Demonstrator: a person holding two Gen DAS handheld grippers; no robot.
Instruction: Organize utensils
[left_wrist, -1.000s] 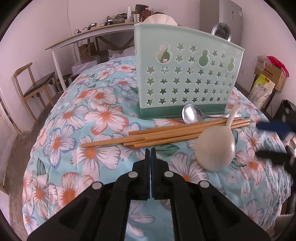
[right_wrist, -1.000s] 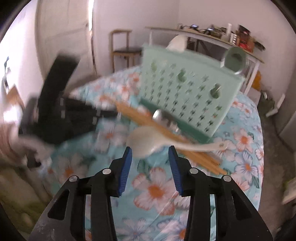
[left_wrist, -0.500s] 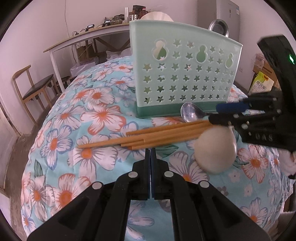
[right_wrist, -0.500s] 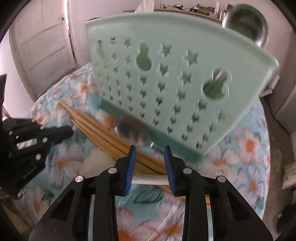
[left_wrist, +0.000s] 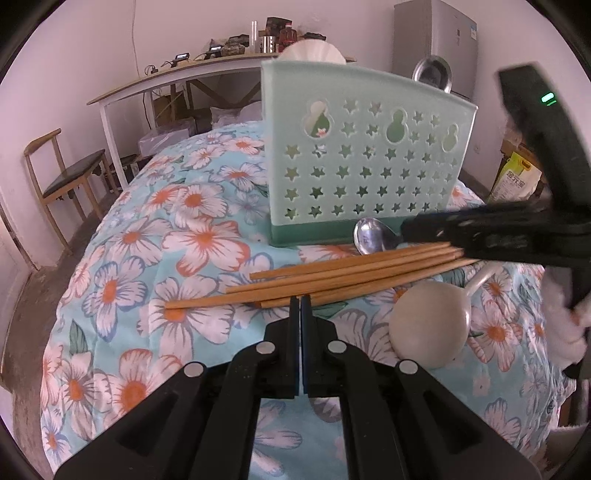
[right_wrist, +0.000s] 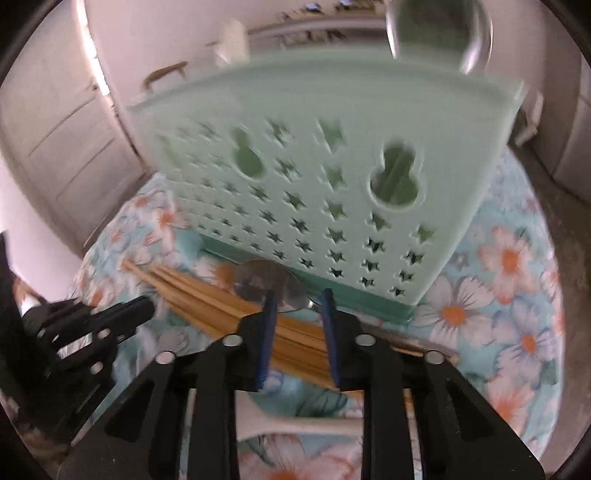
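Observation:
A mint green utensil holder (left_wrist: 365, 155) with star holes stands on the floral cloth; it also shows in the right wrist view (right_wrist: 317, 177). In front of it lie a metal spoon (left_wrist: 371, 236), several wooden chopsticks (left_wrist: 332, 280) and a white ladle (left_wrist: 430, 325). My left gripper (left_wrist: 300, 301) is shut and empty, just short of the chopsticks. My right gripper (right_wrist: 297, 295) is open, low over the chopsticks (right_wrist: 221, 302), its fingertips either side of the metal spoon's neck (right_wrist: 273, 284). The white ladle's handle (right_wrist: 306, 424) lies under it.
A metal ladle (left_wrist: 432, 72) and a white one (left_wrist: 312, 50) stand in the holder. Behind are a white desk (left_wrist: 177, 77) with clutter, a wooden chair (left_wrist: 59, 173) at left and a grey fridge (left_wrist: 436, 40). The cloth drops off at the table's edges.
My right gripper has moved forward and down, from over the white ladle's handle to the metal spoon's neck, still open. My left gripper has stayed shut and nearly still.

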